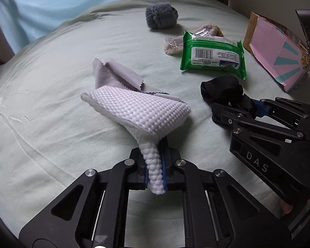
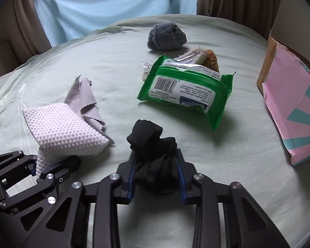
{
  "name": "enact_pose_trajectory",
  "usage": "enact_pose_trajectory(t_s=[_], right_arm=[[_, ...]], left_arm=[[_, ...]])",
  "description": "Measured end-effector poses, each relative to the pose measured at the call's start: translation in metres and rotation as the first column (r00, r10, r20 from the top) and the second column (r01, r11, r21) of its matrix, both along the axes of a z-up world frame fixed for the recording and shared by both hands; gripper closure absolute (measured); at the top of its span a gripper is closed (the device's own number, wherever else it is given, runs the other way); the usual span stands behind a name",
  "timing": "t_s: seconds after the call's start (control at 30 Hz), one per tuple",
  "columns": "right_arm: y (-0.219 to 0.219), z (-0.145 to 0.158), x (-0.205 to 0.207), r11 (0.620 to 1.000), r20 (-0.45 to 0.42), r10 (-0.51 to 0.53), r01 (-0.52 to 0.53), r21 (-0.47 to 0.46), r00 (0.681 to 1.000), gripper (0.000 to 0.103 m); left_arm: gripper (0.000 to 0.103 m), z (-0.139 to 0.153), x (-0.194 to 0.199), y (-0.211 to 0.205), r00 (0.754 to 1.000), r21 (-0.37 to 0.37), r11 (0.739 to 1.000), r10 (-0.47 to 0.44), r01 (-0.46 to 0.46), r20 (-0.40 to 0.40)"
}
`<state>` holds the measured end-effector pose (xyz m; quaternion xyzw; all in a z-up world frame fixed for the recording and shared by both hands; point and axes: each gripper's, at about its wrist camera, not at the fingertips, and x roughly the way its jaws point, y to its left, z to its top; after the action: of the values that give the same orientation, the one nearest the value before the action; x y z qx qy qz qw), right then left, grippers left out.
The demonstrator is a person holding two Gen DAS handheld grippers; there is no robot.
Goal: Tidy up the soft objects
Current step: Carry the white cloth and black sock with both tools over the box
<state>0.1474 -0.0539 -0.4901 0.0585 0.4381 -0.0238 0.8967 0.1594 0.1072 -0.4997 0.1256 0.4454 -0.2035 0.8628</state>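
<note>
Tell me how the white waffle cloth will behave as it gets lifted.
Probably floppy: the white cloth bunches to a thin neck in the shut left gripper and droops. Likely light. It overlaps the grey cloth, so it may drag it.

Cloths at my left jaws, sock at my right.
Wipes pack (image 2: 186,95) lies ahead of the right jaws; plush ball (image 2: 166,36) behind it.

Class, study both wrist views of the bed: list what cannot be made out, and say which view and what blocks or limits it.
- Cream and tan fuzzy item: both views, mostly hidden behind the green wipes pack.
- Wipes pack print: too small to read in either view.
- Pink box: cut off by the right edge in both views.
- Grey cloth: left wrist view, near part covered by the white waffle cloth.
</note>
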Motion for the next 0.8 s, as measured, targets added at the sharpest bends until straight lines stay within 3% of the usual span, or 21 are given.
enact_pose_trajectory(t_s=[0.2,0.4,0.6,0.8], right_arm=[[-0.004,0.012,0.001,1.0,-0.003,0.003,-0.003,0.017,1.0,0.079],[-0.01,0.05,-0.008,1.0,0.028,0.008,-0.009,0.021,1.0,0.079],[-0.024,0.11,-0.02,0.999,0.072,-0.006,0.003,0.033,0.997,0.079],[-0.048,0.189,-0.032,0.999,0.123,-0.025,0.02,0.041,0.992,0.079]], left_arm=[[0.096,0.023,-0.002,0.005,1.0,-0.022,1.0,0.021,-0.021,0.017],[0.096,0.064,-0.006,0.006,0.998,-0.045,0.998,0.053,-0.051,0.043],[0.096,0.131,-0.01,0.002,0.992,-0.077,0.992,0.101,-0.095,0.074],[0.096,0.208,-0.017,-0.015,0.982,-0.115,0.984,0.149,-0.136,0.116]])
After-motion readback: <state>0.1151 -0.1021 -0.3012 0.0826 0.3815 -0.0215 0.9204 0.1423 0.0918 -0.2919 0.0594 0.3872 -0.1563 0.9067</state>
